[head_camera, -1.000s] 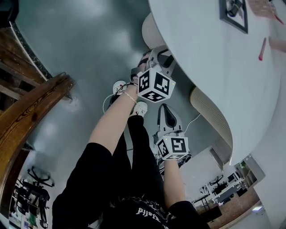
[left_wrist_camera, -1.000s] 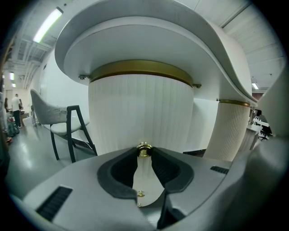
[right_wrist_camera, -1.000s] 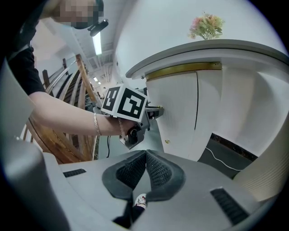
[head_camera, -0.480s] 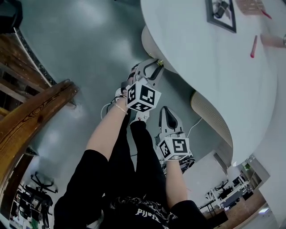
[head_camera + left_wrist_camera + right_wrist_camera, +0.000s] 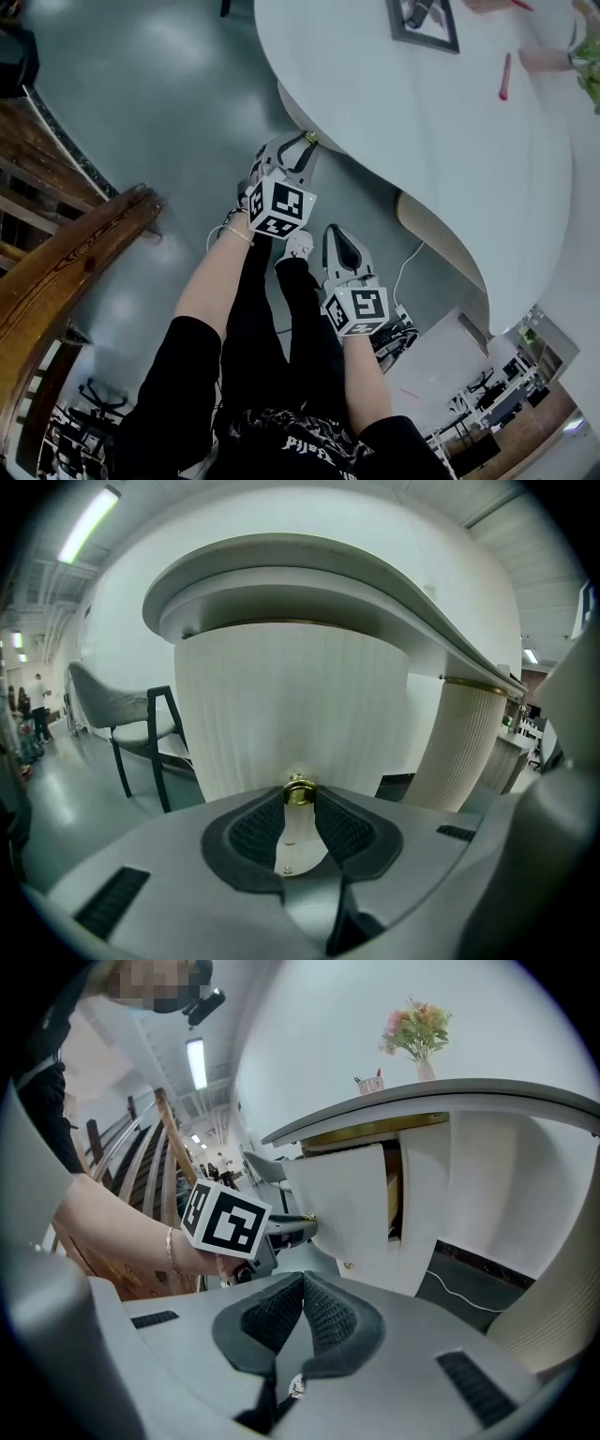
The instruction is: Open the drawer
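Note:
Under the white curved desk, a white ribbed drawer front carries a small brass knob. My left gripper is shut on that knob, its dark pads pressed on either side of it. The head view shows this gripper at the desk's edge with the knob at its tip. From the right gripper view the white front stands out from the desk, a dark gap beside it. My right gripper is shut on nothing, held lower and nearer the person's legs.
A wooden stair rail runs along the left. A ribbed pedestal holds up the desk at the right, with a cable on the floor. A picture frame, a red pen and a flower vase are on the desk. A chair stands further off.
My left gripper, still on the knob, has drawn it back from the desk toward the person, and the white front has come with it. The right gripper has risen slightly.

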Demonstrator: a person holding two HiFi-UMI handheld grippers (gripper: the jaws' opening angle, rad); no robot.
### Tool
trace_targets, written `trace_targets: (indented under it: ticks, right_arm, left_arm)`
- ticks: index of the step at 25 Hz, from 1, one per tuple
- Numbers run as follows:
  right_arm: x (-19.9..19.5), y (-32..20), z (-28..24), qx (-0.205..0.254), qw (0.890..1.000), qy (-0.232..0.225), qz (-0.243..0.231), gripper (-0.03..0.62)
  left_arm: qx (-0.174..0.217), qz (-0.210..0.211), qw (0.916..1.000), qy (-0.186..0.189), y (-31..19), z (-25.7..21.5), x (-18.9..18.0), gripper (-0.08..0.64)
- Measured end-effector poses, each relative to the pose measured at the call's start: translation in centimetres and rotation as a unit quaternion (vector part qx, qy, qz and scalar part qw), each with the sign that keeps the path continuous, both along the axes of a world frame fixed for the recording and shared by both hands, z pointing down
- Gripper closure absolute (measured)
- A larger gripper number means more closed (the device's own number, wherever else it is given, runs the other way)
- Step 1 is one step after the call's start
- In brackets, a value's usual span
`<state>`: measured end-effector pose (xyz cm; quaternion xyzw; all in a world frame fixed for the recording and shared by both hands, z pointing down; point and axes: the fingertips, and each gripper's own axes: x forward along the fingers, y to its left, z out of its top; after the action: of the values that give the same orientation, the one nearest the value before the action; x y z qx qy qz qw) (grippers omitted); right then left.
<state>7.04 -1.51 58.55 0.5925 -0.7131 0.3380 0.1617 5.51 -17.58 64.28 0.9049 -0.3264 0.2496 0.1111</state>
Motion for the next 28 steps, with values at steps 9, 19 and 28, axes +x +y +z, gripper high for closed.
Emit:
trace_targets:
  ticks: [9, 19, 28]
  right_arm:
    - [2.3, -0.2, -1.7, 0.005, 1.0, -0.007, 0.023, 0.566]
    - [3.3, -0.3, -2.7, 0.011, 0.999, -0.017, 0.025, 0.566]
    - [3.9, 0.1, -3.7, 0.012, 0.999, -0.014, 0.029, 0.566]
  left_arm:
    - [-0.018, -0.012, 0.9996, -0.02, 0.7, -0.1, -0.5, 0.445]
    - [-0.035, -0.026, 0.9982, -0.041, 1.9, -0.1, -1.4, 0.445]
    - [-0.05, -0.022, 0.9966, -0.061, 3.4, 0.0, -2.9, 0.445]
